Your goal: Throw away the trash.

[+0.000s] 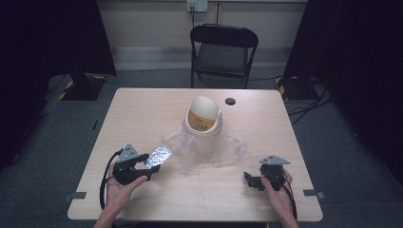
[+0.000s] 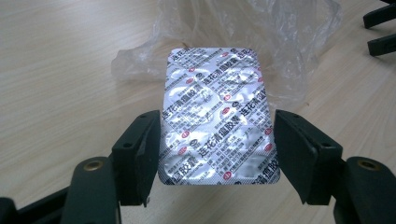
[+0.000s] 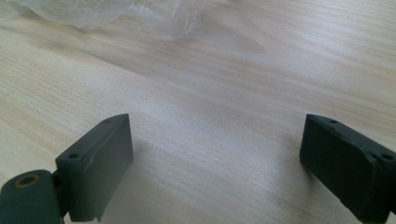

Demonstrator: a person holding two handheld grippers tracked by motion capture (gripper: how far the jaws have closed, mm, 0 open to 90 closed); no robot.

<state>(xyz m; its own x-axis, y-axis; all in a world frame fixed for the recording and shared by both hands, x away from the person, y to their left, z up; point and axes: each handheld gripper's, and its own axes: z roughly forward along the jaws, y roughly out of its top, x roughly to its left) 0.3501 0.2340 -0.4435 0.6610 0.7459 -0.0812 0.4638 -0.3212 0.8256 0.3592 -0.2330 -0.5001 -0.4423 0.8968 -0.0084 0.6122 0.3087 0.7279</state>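
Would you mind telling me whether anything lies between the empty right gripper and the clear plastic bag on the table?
Nothing visible does. The right gripper, jaws open and empty, faces bare table up to the clear plastic bag. The blister pack sits clamped in the left gripper, off to the bag's other side.

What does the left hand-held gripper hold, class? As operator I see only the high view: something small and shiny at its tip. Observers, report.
Observer: In the left gripper view the left hand-held gripper is clamped on a foil blister pack, its silver backing printed with red and black characters.
Operator: Where do the jaws grip it?
Observer: On its two long edges, near the end closest to the camera; the far end sticks out free.
Operator: And the right one?
Observer: The right gripper view shows the right hand-held gripper wide open over bare table, nothing between its jaws, with the clear plastic bag lying ahead of it.
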